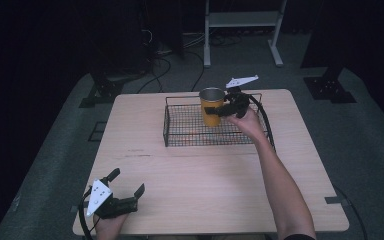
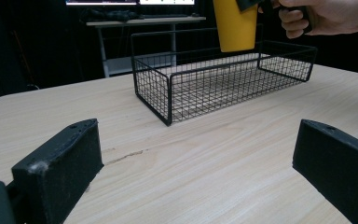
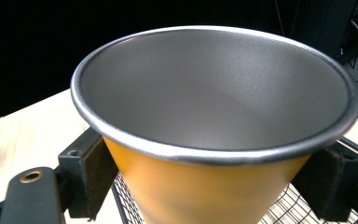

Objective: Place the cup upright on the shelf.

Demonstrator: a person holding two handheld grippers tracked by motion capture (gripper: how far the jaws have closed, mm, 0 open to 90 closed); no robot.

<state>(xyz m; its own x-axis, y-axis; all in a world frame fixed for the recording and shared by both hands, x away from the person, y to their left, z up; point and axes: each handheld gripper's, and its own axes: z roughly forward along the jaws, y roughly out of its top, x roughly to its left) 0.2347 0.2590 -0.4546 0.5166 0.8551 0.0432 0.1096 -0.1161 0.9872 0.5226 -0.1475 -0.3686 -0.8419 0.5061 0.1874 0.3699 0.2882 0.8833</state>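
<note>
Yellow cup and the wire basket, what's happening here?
A person's right gripper is clamped on a yellow metal cup with a silver rim, holding it above the black wire basket on the light wooden table. In the left gripper view the cup's base hangs clear of the basket floor. The left gripper sits open near the table's front left corner, holding nothing.

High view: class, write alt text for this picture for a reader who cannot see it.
The right tool holds a yellow cup with a silver inside above a black wire basket at the far side of a light wooden table. The left tool rests open near the table's near left corner, holding nothing.
</note>
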